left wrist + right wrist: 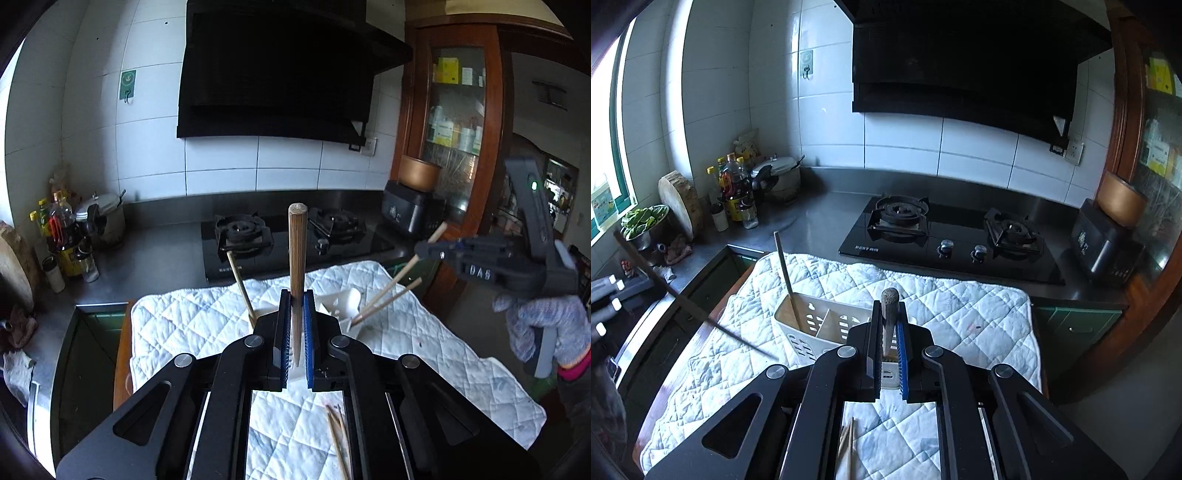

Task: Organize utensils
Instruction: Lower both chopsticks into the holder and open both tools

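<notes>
Between the blue pads of the left tool (295, 332), in the left wrist view, a wooden chopstick (296, 266) stands clamped, its long axis running up and away from the jaws, blunt end topmost. Just beyond and below the tool sits the white utensil caddy (341, 304) on the quilted cloth (424, 343) over the worktop, mostly hidden behind the jaws. One chopstick (240, 288) leans in its left side and another (388, 301) slants out of its right side. To the right, a gloved hand (543, 325) carries the right tool (428, 251), shut on its own chopstick (406, 269), whose lower tip points down-left toward the caddy.

Seen from the right wrist, the right tool (888, 332) is closed on that chopstick (889, 310), which points nearly straight at the lens. The caddy (812, 328) lies directly ahead and below, its compartments open upward (the right hand looks the nearer, I judge). The left tool's chopstick (694, 295) crosses as a long dark diagonal toward the caddy. Loose chopsticks (847, 443) lie on the cloth below.
</notes>
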